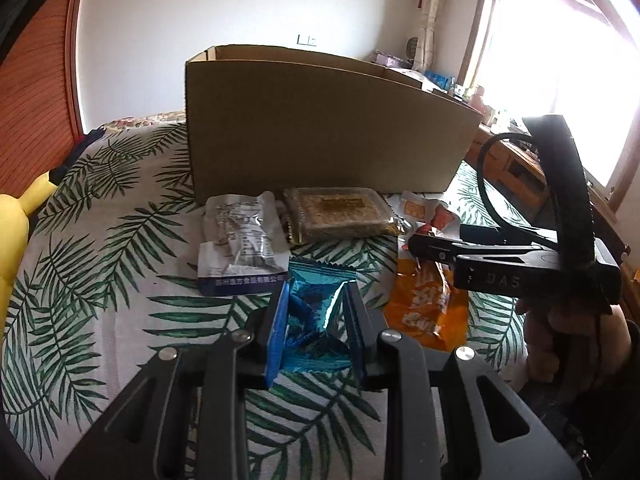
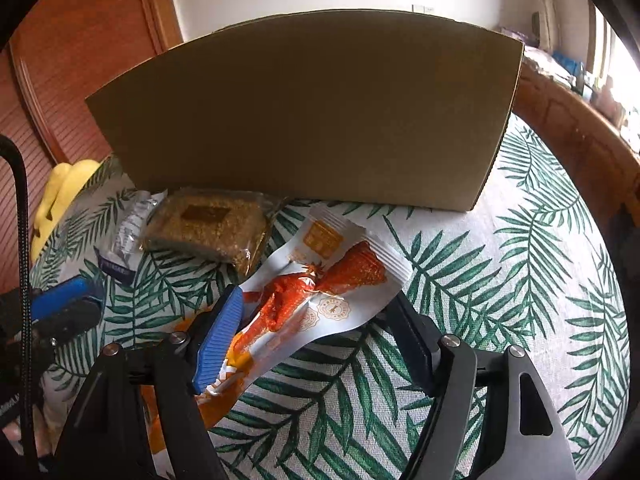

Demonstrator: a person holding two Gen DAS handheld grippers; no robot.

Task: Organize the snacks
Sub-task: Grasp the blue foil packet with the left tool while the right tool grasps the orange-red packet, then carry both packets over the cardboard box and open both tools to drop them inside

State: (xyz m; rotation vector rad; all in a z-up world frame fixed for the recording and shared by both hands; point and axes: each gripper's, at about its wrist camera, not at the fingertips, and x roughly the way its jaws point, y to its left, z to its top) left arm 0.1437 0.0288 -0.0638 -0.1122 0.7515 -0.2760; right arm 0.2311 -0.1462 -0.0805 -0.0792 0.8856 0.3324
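Observation:
My left gripper (image 1: 316, 312) is shut on a shiny blue snack packet (image 1: 316, 300), pinched between its blue pads just above the leaf-print bedspread. My right gripper (image 2: 316, 328) is open, its jaws on either side of a white and orange snack packet (image 2: 320, 288) lying on the bed; the right gripper also shows in the left wrist view (image 1: 416, 246). A brown crumbly bar in clear wrap (image 1: 340, 214) (image 2: 208, 224), a silver-white packet (image 1: 240, 240) and an orange bag (image 1: 428, 304) lie nearby. A cardboard box (image 1: 320, 128) (image 2: 308, 112) stands behind them.
A yellow plush toy (image 1: 16, 232) (image 2: 60, 192) lies at the bed's left edge. A wooden headboard (image 1: 36, 92) rises at the left. A wooden desk with clutter (image 1: 520, 160) stands beyond the bed on the right under a bright window.

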